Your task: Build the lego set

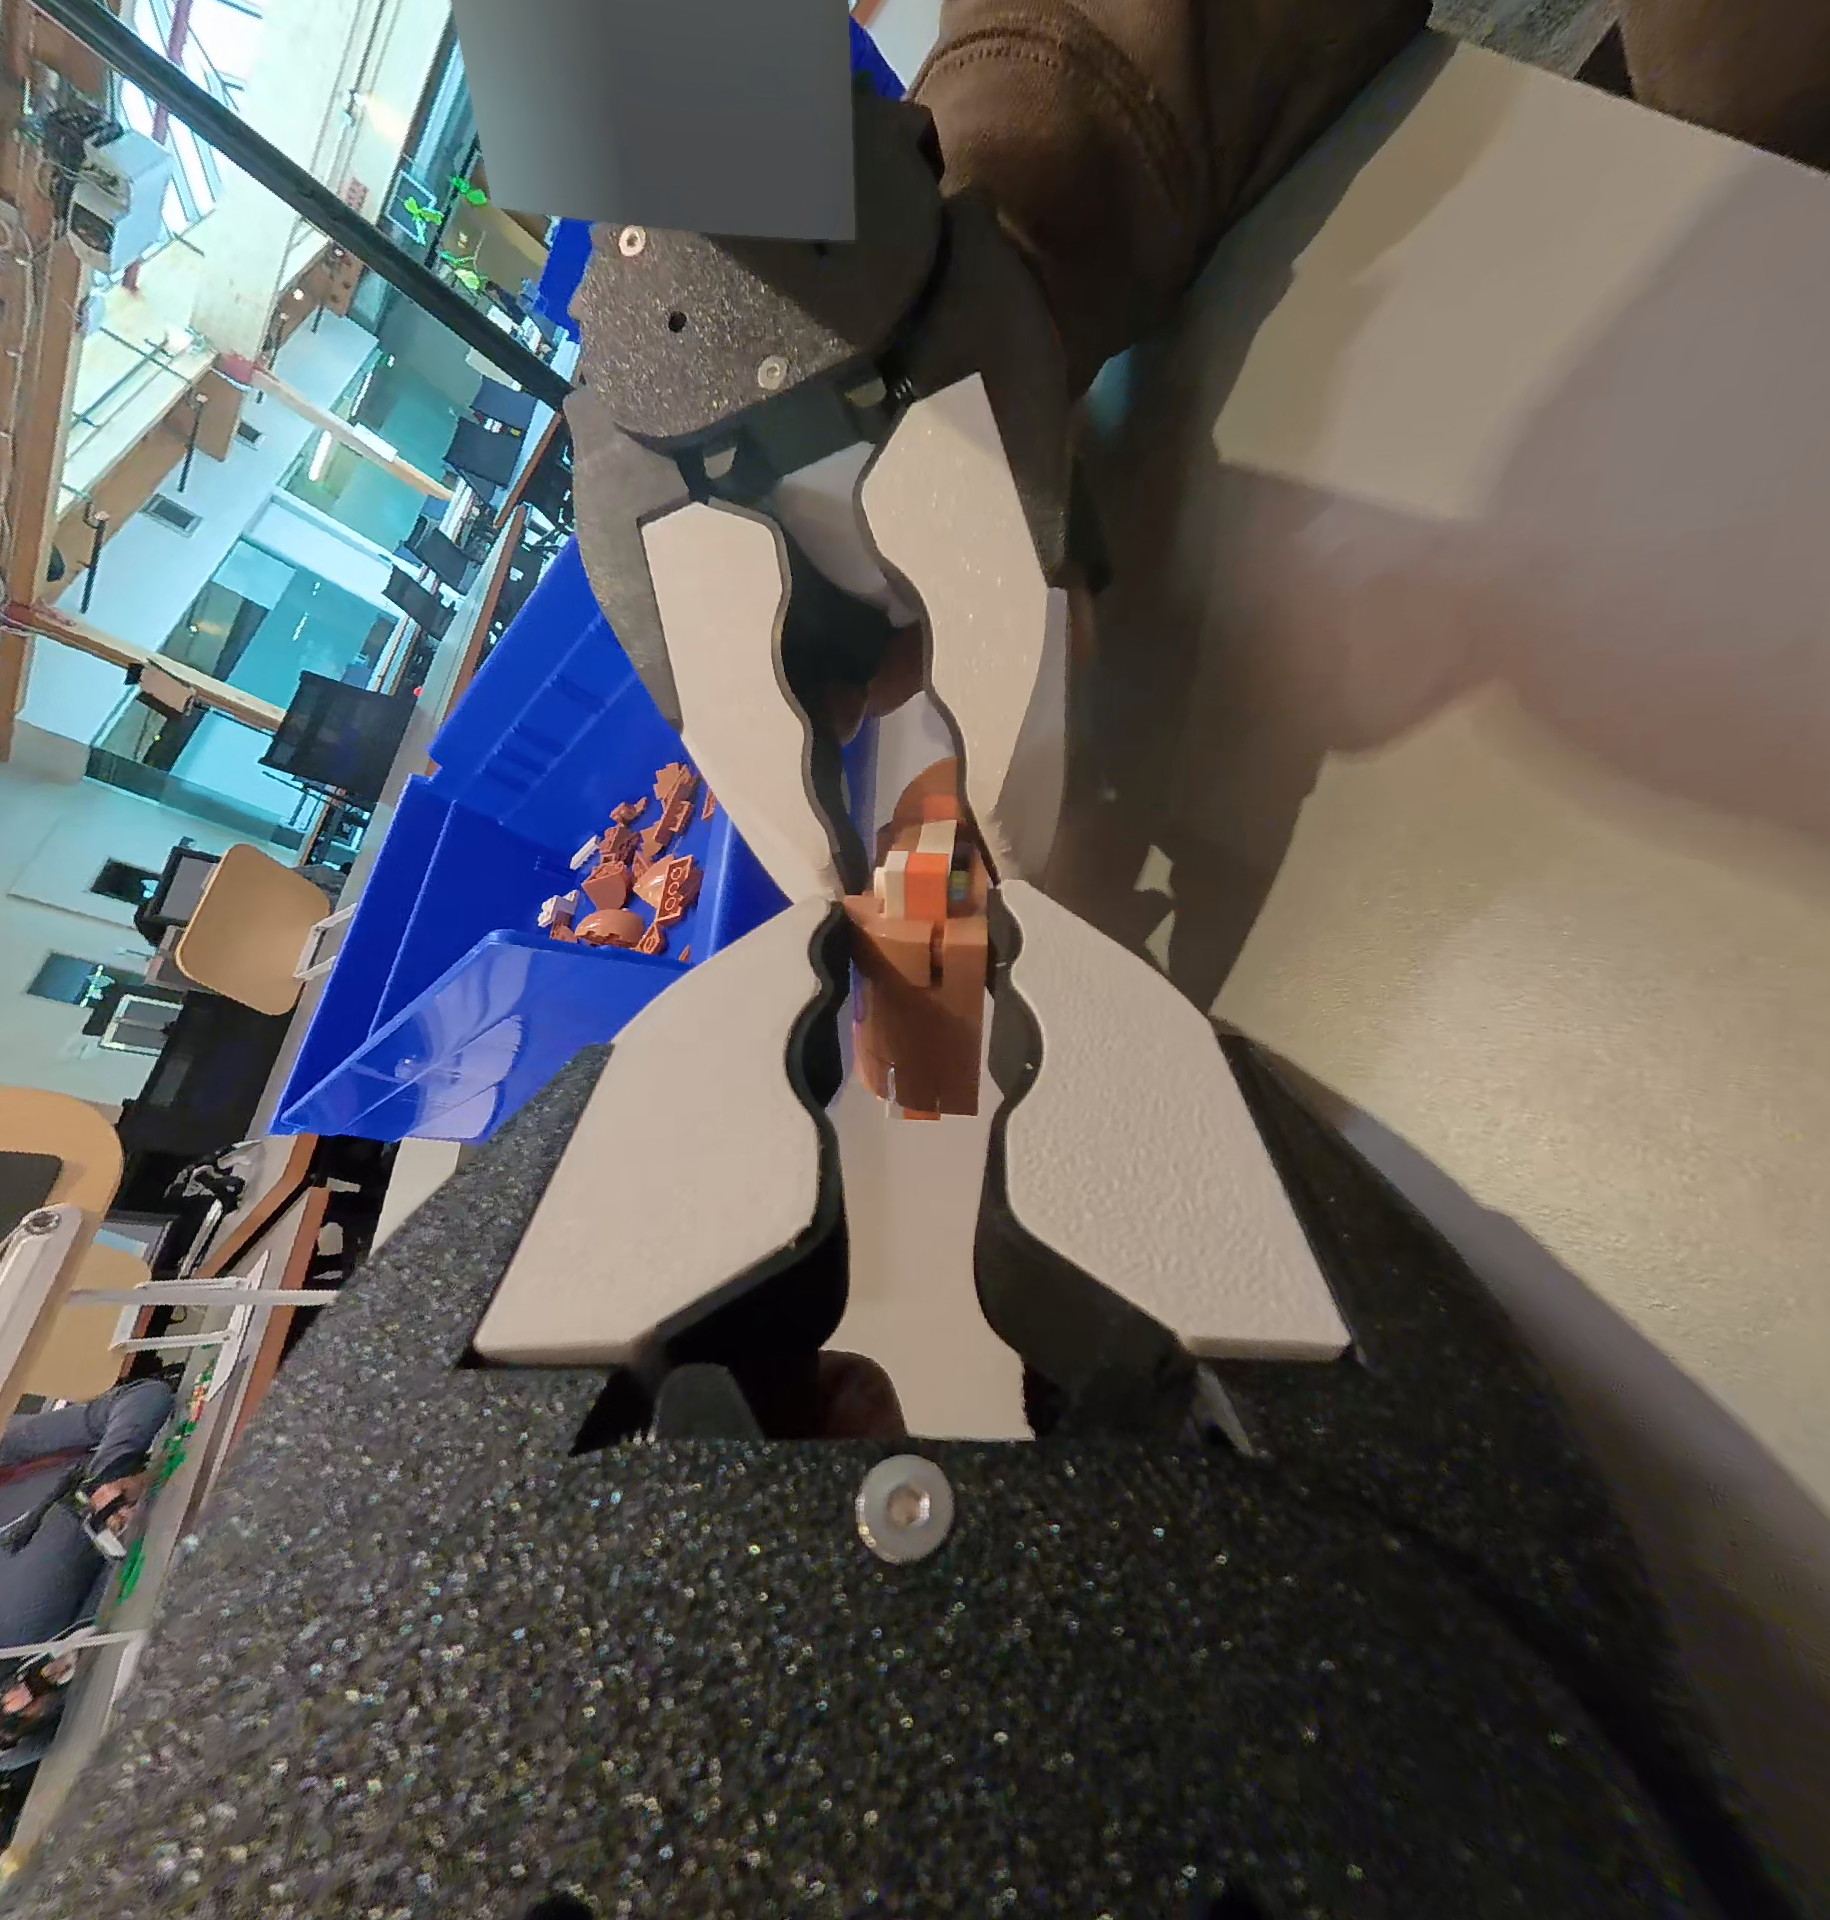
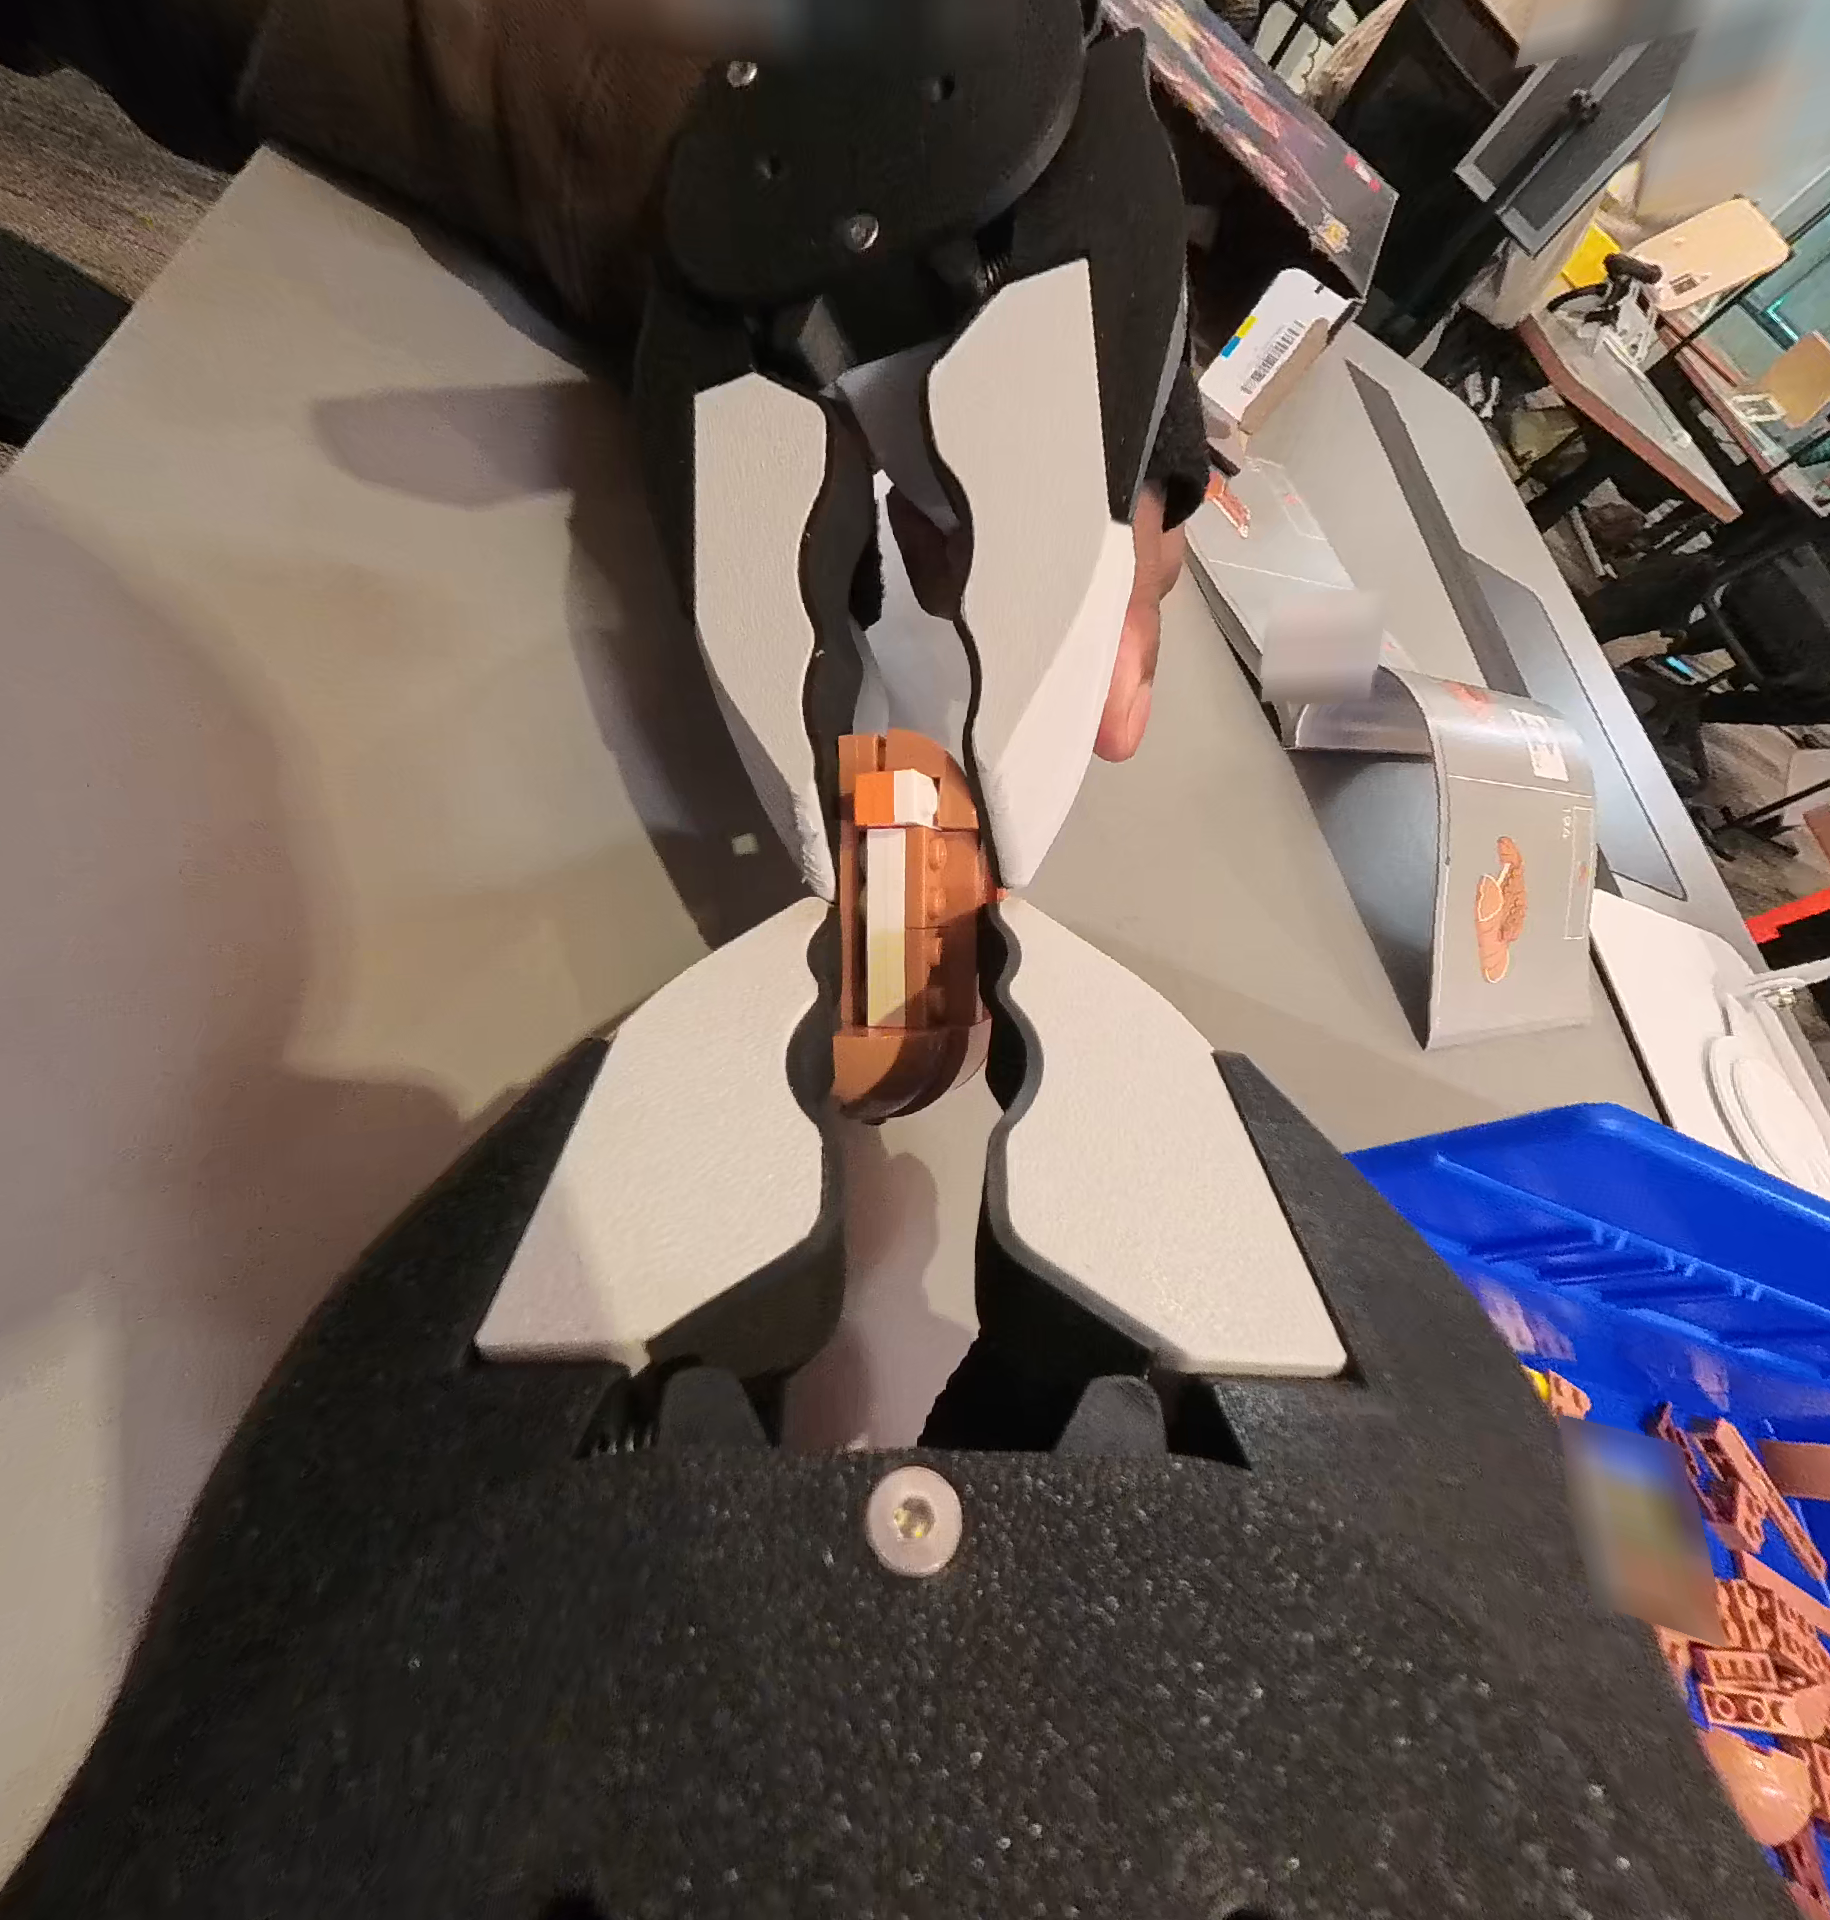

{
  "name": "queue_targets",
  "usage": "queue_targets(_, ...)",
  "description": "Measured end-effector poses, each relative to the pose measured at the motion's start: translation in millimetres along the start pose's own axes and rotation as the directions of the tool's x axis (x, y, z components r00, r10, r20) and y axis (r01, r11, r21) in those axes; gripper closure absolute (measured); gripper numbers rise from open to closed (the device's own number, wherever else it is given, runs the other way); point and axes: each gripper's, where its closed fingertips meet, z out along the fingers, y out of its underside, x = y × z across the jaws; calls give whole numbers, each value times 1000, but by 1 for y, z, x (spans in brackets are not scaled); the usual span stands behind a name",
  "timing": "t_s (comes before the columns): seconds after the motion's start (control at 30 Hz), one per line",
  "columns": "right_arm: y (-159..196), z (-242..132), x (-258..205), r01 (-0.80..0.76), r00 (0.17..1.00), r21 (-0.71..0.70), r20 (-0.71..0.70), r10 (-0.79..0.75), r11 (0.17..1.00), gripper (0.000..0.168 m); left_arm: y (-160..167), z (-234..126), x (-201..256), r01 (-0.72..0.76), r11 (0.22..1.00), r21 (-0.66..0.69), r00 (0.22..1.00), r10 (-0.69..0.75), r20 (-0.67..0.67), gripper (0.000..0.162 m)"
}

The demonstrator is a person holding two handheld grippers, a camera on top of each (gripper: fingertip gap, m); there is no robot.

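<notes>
In the left wrist view, the left hand-held gripper (image 1: 916, 925) pinches a partly built brown lego model (image 1: 926, 997) between its grey fingers (image 1: 703, 1143), which press against the model's two sides. The model is reddish-brown with small orange and white bricks on its far end. The right hand-held gripper (image 1: 895, 831) comes from the opposite direction, tip to tip with the left one, and its fingers close on the far end of the same model. A person's gloved hand and brown sleeve (image 1: 1046, 187) hold that gripper. To the left stands a blue bin (image 1: 454, 997) with loose brown bricks (image 1: 630, 883) lying inside. The pale surface (image 1: 1513, 935) stretches to the right beneath the grippers; the model is held above it.

In the right wrist view, the right hand-held gripper (image 2: 911, 935) clamps the brown lego model (image 2: 900, 987) between its fingers (image 2: 1129, 1164); the model shows a rounded brown end toward the camera, a white strip along its middle and a row of studs. The left hand-held gripper (image 2: 906, 883) meets it from the far side, its fingers gripping the model's other end. On the grey surface (image 2: 215, 727) to the right lies an open instruction booklet (image 2: 1493, 883) with a curled page. The blue bin (image 2: 1617, 1247) sits at lower right, holding loose brown bricks (image 2: 1752, 1662).
</notes>
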Motion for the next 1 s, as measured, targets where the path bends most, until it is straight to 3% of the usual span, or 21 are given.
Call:
queue_targets(0.3, 0, 0, 1, -1, 1000, 5, 0, 1, 1000, 143, 1, 0, -1, 59, 998, 18, 998, -59, 4, 137)
queue_targets(0.63, 4, -2, 16, 91, 983, -49, -157, -98, 995, 142, 4, -3, -14, 387, 918, 83, 922, -385, -31, 137)
queue_targets(1.0, -2, -3, 20, 55, 975, -19, -212, -58, 998, 143, -2, -4, -18, 420, 898, 130, 906, -422, -14, 137)
